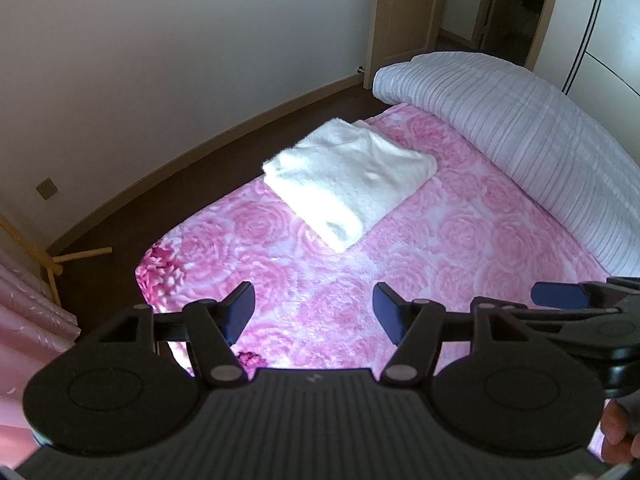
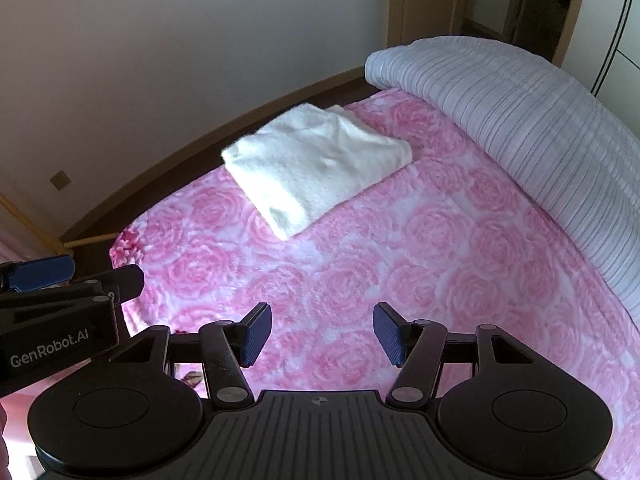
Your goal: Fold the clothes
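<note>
With the white garment (image 1: 348,176) lying folded near the far edge of the bed (image 1: 400,280), the left gripper (image 1: 314,314) and right gripper (image 2: 322,334) are hovering well short of it, fingers parted and empty, suggesting the folding is finished and only a retreat or another garment remains.

A pink rose-patterned bed (image 1: 460,248) meets a white wall (image 1: 180,60) and dark floor (image 1: 192,184) — a doorway (image 1: 516,12) stands open beyond.

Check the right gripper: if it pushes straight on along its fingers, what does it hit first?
Most likely the bare pink flowered blanket. The right gripper is open, holds nothing and points down at it. The folded white towel lies farther off, up and left of that line, though depth is hard to judge.
</note>
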`<move>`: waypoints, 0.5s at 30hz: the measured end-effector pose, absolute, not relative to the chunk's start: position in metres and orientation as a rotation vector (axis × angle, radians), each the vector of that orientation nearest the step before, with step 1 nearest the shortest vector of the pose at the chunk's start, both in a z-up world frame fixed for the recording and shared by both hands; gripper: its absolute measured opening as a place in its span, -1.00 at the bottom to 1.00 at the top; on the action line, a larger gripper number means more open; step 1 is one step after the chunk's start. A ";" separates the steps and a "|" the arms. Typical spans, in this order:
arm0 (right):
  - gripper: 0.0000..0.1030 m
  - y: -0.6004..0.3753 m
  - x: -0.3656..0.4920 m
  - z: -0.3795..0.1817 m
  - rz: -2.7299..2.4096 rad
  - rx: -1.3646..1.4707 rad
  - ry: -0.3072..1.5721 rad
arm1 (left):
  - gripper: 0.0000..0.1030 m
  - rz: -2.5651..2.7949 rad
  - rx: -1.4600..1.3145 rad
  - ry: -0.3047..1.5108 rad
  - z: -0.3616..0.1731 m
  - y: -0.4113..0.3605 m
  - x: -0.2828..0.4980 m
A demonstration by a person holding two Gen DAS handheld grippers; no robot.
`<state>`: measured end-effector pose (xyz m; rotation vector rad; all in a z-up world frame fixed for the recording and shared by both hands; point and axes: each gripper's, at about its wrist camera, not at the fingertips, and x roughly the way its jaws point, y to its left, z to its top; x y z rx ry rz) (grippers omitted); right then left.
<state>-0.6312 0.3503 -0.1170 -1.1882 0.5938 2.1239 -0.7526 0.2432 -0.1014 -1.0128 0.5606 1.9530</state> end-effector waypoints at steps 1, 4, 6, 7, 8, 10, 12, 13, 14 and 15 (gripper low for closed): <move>0.17 0.353 -0.632 -0.118 2.125 -1.193 0.592 | 0.20 1.952 -1.019 0.562 -0.103 0.245 -0.754; 0.17 0.360 -0.637 -0.122 2.123 -1.204 0.593 | 0.20 1.946 -1.039 0.565 -0.108 0.250 -0.758; 0.17 0.364 -0.641 -0.124 2.125 -1.211 0.595 | 0.20 1.946 -1.048 0.569 -0.110 0.254 -0.761; 0.17 0.366 -0.643 -0.125 2.126 -1.215 0.595 | 0.20 1.947 -1.052 0.572 -0.111 0.256 -0.762; 0.17 0.368 -0.645 -0.126 2.128 -1.220 0.594 | 0.20 1.947 -1.054 0.574 -0.112 0.257 -0.764; 0.17 0.371 -0.649 -0.128 2.129 -1.226 0.595 | 0.20 1.947 -1.055 0.580 -0.113 0.260 -0.766; 0.17 0.375 -0.652 -0.129 2.127 -1.229 0.600 | 0.20 1.946 -1.056 0.585 -0.114 0.264 -0.769; 0.17 0.376 -0.654 -0.130 2.127 -1.230 0.602 | 0.20 1.946 -1.056 0.587 -0.115 0.265 -0.771; 0.17 0.378 -0.655 -0.130 2.127 -1.230 0.605 | 0.20 1.945 -1.057 0.590 -0.116 0.267 -0.772; 0.17 0.380 -0.657 -0.131 2.126 -1.230 0.608 | 0.20 1.944 -1.058 0.593 -0.117 0.268 -0.773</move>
